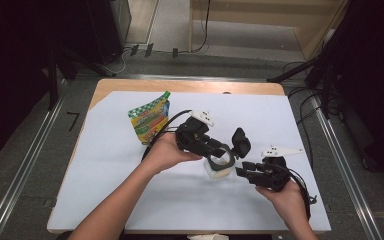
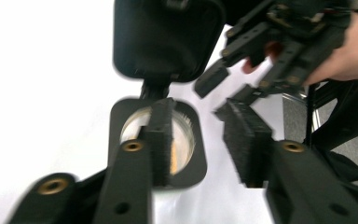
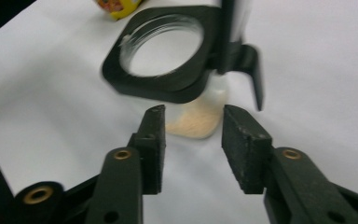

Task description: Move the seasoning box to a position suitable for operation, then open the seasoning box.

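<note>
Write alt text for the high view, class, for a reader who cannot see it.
A person's two hands, each with a black gripper, meet over a small clear container with a black flip lid standing open, on a white-covered table. The left gripper and the right gripper flank it, and a colourful pouch lies behind.

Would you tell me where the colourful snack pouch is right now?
In the high view, the snack pouch lies on the white sheet, far left, beyond the left gripper.

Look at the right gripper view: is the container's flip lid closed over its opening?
No. The container has its black flip lid swung up beside the opening, so the round mouth is uncovered.
</note>
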`<action>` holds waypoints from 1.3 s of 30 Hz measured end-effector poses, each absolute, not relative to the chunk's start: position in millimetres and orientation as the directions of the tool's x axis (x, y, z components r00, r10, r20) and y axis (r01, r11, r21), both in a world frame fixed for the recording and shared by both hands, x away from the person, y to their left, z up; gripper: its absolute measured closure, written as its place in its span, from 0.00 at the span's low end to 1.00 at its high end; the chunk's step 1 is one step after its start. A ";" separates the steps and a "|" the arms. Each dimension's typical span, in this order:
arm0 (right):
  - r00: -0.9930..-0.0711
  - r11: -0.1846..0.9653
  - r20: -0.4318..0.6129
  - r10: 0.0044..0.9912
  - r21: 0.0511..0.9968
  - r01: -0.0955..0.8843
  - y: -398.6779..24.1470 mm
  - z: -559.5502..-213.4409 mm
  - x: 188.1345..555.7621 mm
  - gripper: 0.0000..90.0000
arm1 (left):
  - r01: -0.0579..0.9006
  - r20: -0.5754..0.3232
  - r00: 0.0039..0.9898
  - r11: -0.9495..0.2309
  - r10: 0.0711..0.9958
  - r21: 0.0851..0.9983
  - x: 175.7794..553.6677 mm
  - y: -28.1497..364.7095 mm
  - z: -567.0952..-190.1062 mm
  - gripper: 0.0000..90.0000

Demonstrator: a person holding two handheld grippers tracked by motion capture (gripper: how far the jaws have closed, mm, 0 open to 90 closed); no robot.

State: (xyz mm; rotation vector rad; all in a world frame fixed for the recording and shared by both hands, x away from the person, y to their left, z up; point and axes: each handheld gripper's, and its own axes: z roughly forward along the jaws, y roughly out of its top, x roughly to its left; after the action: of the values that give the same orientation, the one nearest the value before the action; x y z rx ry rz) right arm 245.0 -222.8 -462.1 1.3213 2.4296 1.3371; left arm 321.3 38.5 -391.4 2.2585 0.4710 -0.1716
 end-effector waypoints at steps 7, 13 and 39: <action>-0.673 0.287 0.283 0.683 0.744 0.604 -204.8 -457.3 229.0 0.60 | 0.428 -0.311 0.904 -0.588 0.295 0.686 319.7 58.0 -399.7 0.64; -0.677 0.282 0.322 0.662 0.731 0.622 -194.9 -457.2 230.4 0.54 | 0.449 -0.313 0.892 -0.571 0.325 0.687 314.3 75.5 -405.2 0.50; -0.792 0.364 0.264 0.550 0.778 0.512 -153.9 -447.4 224.5 0.57 | 0.539 -0.311 0.826 -0.497 0.471 0.680 304.9 152.1 -405.6 0.51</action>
State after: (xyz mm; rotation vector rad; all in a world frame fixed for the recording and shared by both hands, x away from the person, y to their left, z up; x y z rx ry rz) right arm 224.5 -153.9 -447.4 0.9973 2.5601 1.4370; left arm 304.9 152.1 -405.6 2.1779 0.7366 -0.1057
